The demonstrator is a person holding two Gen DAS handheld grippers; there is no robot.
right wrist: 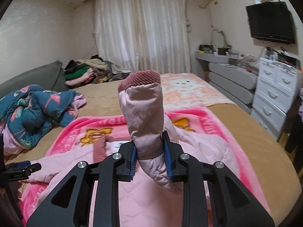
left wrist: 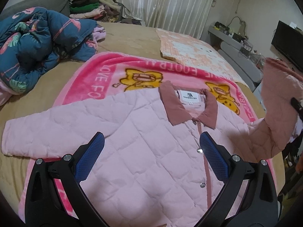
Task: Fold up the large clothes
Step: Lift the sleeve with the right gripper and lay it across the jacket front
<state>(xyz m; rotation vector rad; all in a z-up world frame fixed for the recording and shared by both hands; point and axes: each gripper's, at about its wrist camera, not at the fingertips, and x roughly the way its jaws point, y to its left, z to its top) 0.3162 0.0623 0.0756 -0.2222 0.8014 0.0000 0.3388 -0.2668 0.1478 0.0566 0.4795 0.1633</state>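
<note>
A pale pink quilted jacket with a dusty-rose collar lies front up on a bright pink cartoon blanket on the bed. My left gripper hovers open over the jacket's chest, with nothing between its blue pads. One sleeve lies flat at the left. The other sleeve stands lifted, with my right gripper shut on it just below the ribbed rose cuff. That raised sleeve also shows at the right edge of the left wrist view.
A crumpled navy flamingo-print quilt lies at the bed's left. A peach blanket covers the far right of the bed. Folded clothes are piled by the curtain. Grey and white drawer units stand right of the bed.
</note>
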